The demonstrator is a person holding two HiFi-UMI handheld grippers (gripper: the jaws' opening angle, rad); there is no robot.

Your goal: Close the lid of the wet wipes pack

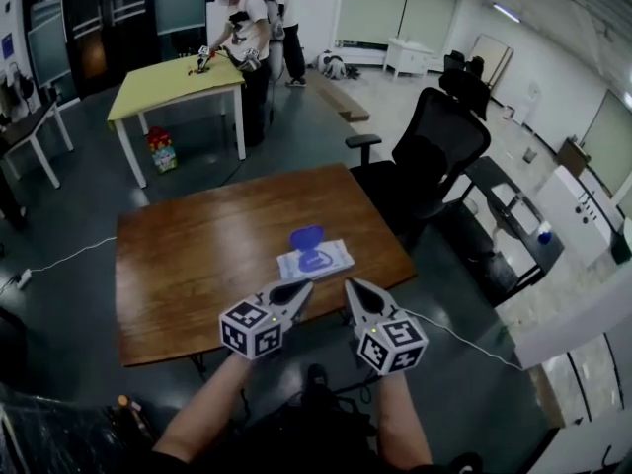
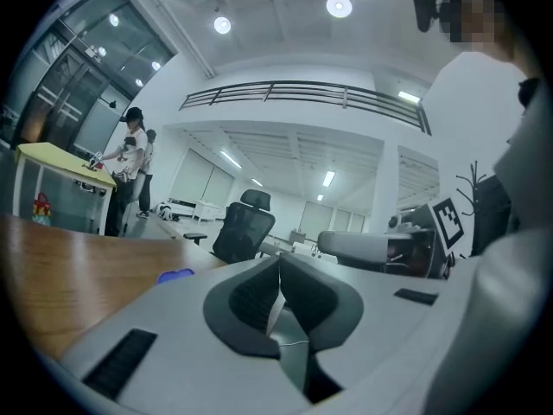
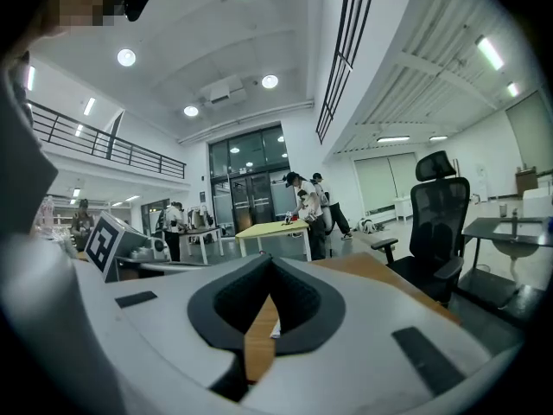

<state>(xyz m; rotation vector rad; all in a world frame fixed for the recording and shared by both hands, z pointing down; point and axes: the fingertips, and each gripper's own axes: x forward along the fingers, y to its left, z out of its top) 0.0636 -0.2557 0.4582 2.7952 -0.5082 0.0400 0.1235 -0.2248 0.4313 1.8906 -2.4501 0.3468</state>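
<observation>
The wet wipes pack (image 1: pixel 316 260) lies flat on the brown wooden table (image 1: pixel 197 265), near its front right part. Its blue lid (image 1: pixel 306 236) stands open at the pack's far side. In the left gripper view only the blue lid (image 2: pixel 175 275) peeks over the jaw. My left gripper (image 1: pixel 301 286) hovers at the pack's near left corner, jaws shut and holding nothing. My right gripper (image 1: pixel 353 284) hovers just off the pack's near right corner, also shut and holding nothing. Both point level across the table (image 2: pixel 278 259) (image 3: pixel 270 260).
A black office chair (image 1: pixel 434 151) stands close to the table's right edge. Farther back, two people work at a yellow table (image 1: pixel 173 82). A grey desk (image 1: pixel 513 210) sits to the right. A white cable (image 1: pixel 59 260) runs over the floor at left.
</observation>
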